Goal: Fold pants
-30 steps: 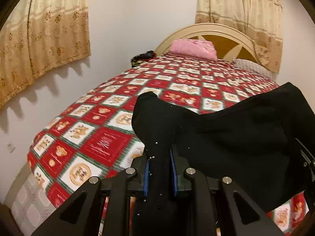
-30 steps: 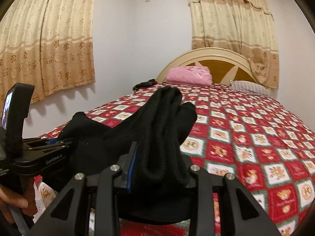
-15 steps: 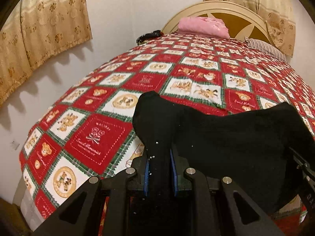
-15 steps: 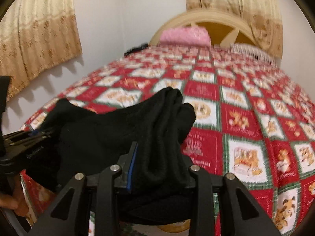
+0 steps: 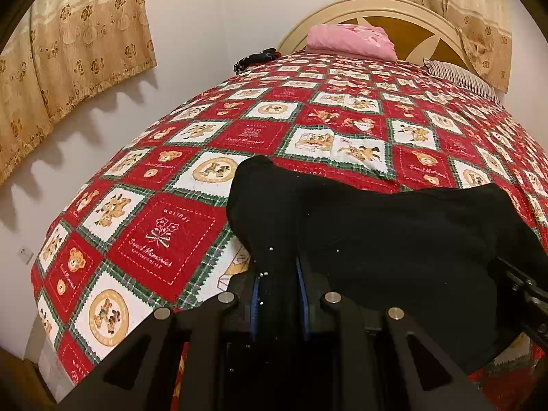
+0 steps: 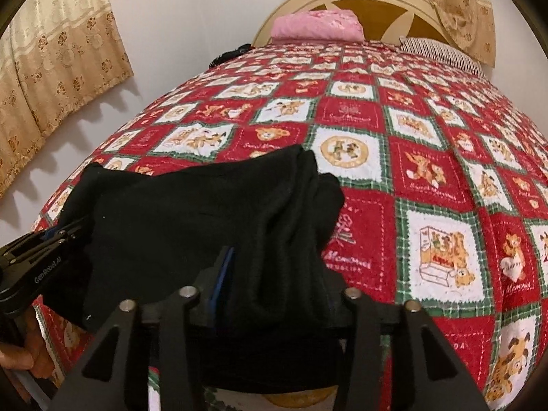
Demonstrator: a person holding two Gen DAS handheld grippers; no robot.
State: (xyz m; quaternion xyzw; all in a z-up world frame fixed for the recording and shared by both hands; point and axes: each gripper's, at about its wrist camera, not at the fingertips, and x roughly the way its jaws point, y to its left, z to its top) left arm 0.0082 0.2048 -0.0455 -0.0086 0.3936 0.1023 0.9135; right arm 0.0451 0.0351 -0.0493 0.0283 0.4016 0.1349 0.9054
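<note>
Left gripper [image 5: 279, 294]: pads pressed on a bunched edge of the black pants [image 5: 394, 239]; cloth fills the narrow gap between them.
Right gripper [image 6: 274, 284]: jaws have just been opening; a thick fold of the pants [image 6: 205, 212] lies between them, against the blue left pad [image 6: 222, 274], while the right pad is hidden by cloth, so whether it is gripping I cannot tell.
Pants: black, stretched between the two grippers, sagging in the middle, over the foot end of the bed near its left edge; the lower part is hidden behind the grippers.
Hand [image 6: 20, 352]: fingers wrapped round the left gripper's handle, at the lower left of the right wrist view.
Bedspread [image 5: 171, 226]: red, white and green squares with bears, covering the bed.
Pink pillow [image 5: 349, 39]: at the head end, against the headboard [image 5: 404, 17].
Striped pillow [image 5: 459, 77]: head end, right corner.
Dark bundle [image 5: 255, 60]: head end, left edge.
Curtains [image 5: 75, 48]: beige, on the wall left of the bed and behind the headboard.
</note>
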